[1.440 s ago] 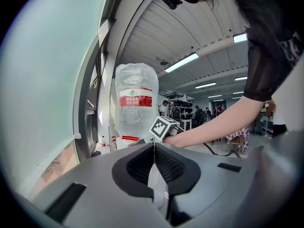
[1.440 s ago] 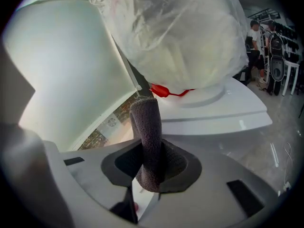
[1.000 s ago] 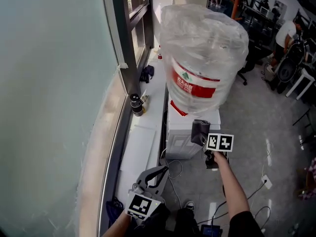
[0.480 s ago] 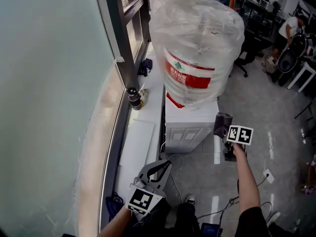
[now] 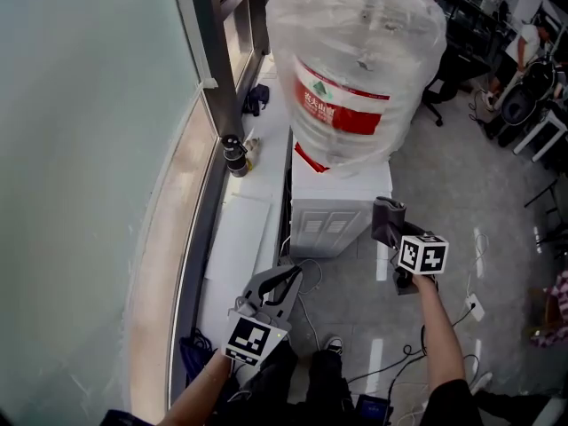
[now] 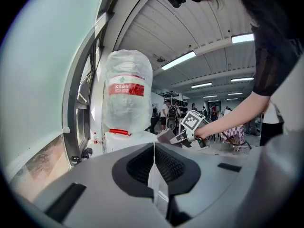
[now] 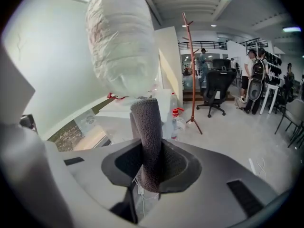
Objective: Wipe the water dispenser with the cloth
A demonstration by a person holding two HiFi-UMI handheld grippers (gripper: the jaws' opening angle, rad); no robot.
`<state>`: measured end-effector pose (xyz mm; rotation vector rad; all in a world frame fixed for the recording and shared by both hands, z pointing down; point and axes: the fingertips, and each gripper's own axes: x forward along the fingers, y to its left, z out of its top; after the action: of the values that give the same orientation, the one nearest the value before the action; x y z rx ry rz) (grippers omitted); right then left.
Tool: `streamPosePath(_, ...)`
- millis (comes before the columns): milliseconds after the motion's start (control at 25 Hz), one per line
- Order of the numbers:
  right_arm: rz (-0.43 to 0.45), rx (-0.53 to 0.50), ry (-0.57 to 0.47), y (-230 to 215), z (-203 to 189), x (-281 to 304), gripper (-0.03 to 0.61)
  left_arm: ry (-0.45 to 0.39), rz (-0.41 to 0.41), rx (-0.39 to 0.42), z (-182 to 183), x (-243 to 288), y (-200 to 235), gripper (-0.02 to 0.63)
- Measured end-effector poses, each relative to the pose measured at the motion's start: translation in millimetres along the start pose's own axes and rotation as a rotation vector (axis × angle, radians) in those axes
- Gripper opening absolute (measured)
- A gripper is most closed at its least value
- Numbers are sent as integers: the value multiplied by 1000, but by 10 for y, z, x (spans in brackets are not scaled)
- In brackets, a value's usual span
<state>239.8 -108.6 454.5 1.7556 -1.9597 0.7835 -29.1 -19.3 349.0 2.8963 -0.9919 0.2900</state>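
The white water dispenser [image 5: 327, 225] stands by the window sill with a large plastic-wrapped bottle [image 5: 355, 69] on top. My right gripper [image 5: 385, 231] is shut on a folded grey cloth [image 5: 388, 213] at the dispenser's front right corner; whether the cloth touches it is unclear. In the right gripper view the cloth [image 7: 147, 127] stands up between the jaws of the gripper [image 7: 151, 152], with the bottle [image 7: 121, 42] ahead. My left gripper [image 5: 291, 274] hangs low in front of the dispenser, shut on nothing. Its own view shows the gripper [image 6: 153, 149], the dispenser [image 6: 124, 139] and the bottle [image 6: 127, 89].
A white sill [image 5: 241, 238] runs along the window at the left, with a dark cup [image 5: 232, 156] and a black item [image 5: 256, 98] on it. Cables [image 5: 306, 307] lie on the floor. An office chair [image 7: 214, 91] and a coat stand [image 7: 189, 70] stand behind; people are at the back.
My right gripper with the cloth has moved from the dispenser's front face to its right front corner. The left gripper has kept its place.
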Motion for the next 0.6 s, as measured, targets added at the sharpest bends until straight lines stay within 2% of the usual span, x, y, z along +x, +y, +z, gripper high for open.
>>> streamPosePath(160, 62, -133, -17, 458, -29, 100, 104, 0, 21, -8, -97, -62, 89, 21)
streamPosePath(400, 128, -324, -68, 1113, 134, 357, 104, 24, 57, -12, -315, -167, 267, 21)
streamPosePath(600, 147, -390, -82, 1435, 193, 624, 104, 39, 77, -32, -480, -232, 386, 21)
